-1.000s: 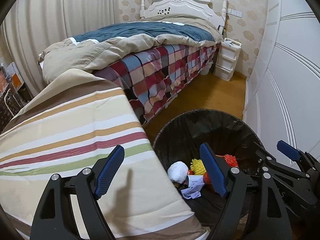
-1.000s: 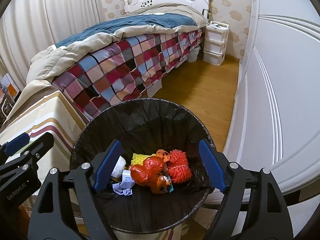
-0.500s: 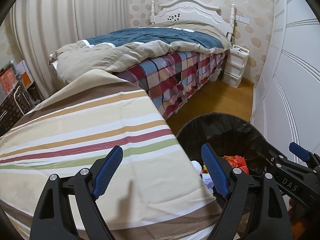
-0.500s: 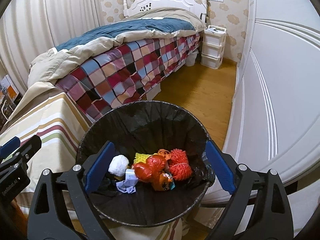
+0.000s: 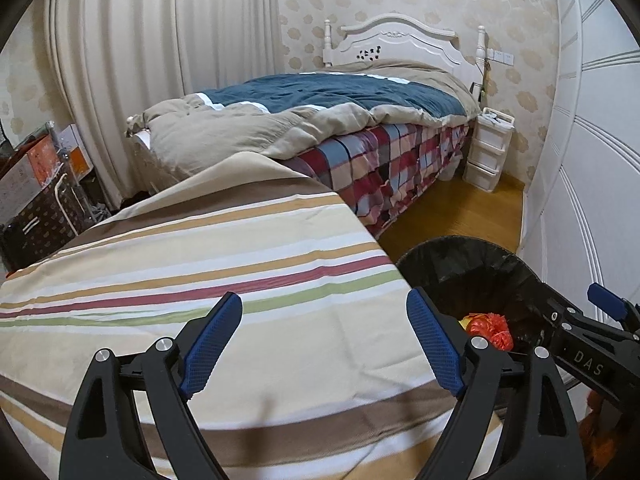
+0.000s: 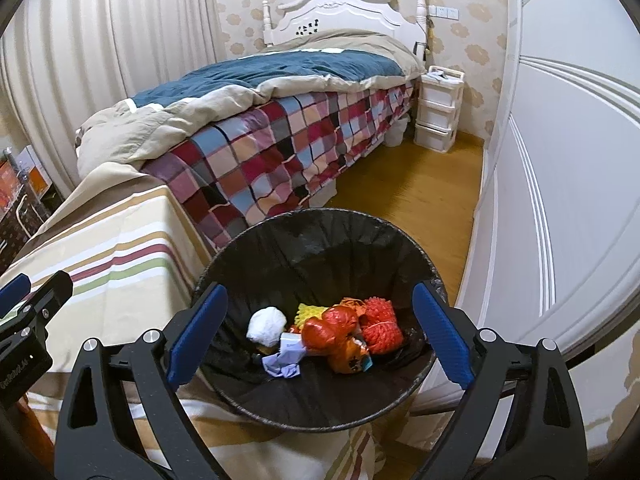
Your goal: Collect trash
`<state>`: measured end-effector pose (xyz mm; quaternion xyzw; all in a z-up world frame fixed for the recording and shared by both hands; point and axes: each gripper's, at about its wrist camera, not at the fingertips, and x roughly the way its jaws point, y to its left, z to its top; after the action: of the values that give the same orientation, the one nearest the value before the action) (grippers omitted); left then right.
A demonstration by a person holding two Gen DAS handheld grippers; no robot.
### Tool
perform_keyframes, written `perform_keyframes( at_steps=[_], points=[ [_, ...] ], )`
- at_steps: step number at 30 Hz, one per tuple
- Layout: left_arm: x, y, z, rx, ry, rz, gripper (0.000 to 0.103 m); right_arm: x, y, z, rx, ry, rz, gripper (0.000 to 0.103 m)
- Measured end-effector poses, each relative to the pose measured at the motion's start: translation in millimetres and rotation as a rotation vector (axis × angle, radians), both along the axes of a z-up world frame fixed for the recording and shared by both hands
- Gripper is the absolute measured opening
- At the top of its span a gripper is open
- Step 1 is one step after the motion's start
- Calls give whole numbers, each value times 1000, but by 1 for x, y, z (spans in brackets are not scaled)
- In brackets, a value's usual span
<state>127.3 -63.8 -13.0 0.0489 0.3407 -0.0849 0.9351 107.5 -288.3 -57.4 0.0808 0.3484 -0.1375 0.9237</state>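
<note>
A round bin with a black liner [image 6: 320, 236] stands on the floor beside the striped cloth [image 6: 100, 240]. Trash lies in its bottom: a white crumpled ball [image 6: 266, 324], a yellow net [image 6: 308, 312], red and orange bags [image 6: 330, 330], a red mesh [image 6: 382, 326] and pale paper [image 6: 282, 364]. My right gripper [image 6: 318, 336] is open and empty above the bin. My left gripper [image 5: 324, 344] is open and empty above the striped cloth [image 5: 200, 264], left of the bin [image 5: 464, 264]. The right gripper's arm shows at the left wrist view's right edge [image 5: 580, 344].
A bed with a plaid cover [image 6: 288, 148] and a blue-beige duvet [image 5: 320, 108] runs to the back wall. A white drawer unit [image 6: 438, 108] stands by the headboard. White wardrobe doors [image 6: 560, 160] line the right. Boxes and a rack [image 5: 36, 184] stand at far left. Wood floor [image 6: 412, 196] lies between.
My left gripper has swung left and up, away from the bin and over the striped cloth. My right gripper has drawn back and risen a little above the bin. Both stay open.
</note>
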Motion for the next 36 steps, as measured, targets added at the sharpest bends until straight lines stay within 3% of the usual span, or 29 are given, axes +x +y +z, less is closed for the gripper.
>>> perform_keyframes(
  at_steps=[20, 36],
  points=[
    [-34, 46, 21, -37, -51, 52, 86, -33, 41, 29, -53, -68, 52, 92],
    [-38, 51, 25, -49, -60, 61, 86, -38, 45, 35, -67, -80, 55, 92]
  ],
)
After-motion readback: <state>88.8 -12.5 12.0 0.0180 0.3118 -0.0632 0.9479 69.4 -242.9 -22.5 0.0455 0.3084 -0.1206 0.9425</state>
